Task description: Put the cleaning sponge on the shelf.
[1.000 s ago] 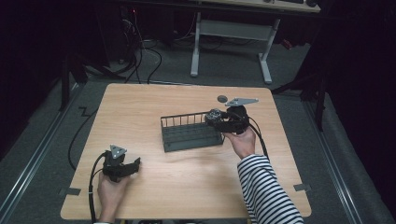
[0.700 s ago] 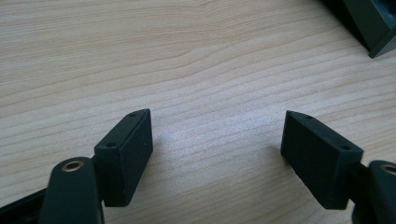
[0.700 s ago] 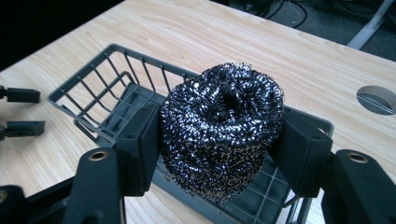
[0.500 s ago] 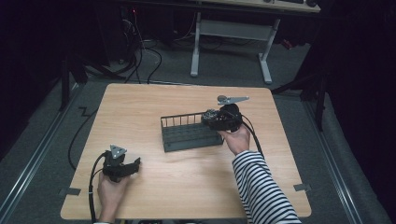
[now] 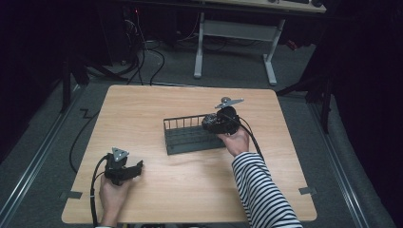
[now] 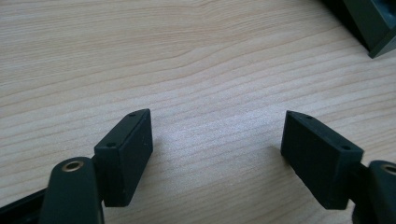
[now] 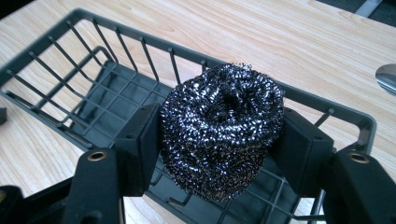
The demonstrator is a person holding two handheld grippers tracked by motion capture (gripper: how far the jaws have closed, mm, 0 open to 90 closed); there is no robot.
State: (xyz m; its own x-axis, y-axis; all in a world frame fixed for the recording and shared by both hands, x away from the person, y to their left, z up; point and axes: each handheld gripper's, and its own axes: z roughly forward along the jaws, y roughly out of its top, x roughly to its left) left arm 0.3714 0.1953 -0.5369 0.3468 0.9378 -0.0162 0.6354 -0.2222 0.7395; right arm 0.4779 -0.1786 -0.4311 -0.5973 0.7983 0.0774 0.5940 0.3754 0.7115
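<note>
A dark, glinting steel-wool scourer (image 7: 222,128) is pinched between the two black jaws of my right gripper (image 7: 222,149), which is shut on it. The scourer hangs just above the floor of a dark wire basket (image 7: 135,32), close to one end. From above, the right gripper (image 5: 213,123) and scourer sit at the right end of the basket (image 5: 185,118), mid-table. My left gripper (image 5: 138,167) rests near the table's front left, held by a hand. Its jaws (image 6: 217,154) stand wide open over bare wood with nothing between them.
The basket's far and near wire walls rise around the scourer. A shiny rounded object (image 7: 387,77) lies on the wood just beyond the basket. A cable (image 5: 83,142) trails off the table's left side. A metal desk frame (image 5: 235,28) stands on the floor behind.
My right gripper has carried the scourer a little to the left and down, over the basket's right end. The left gripper has stayed put.
</note>
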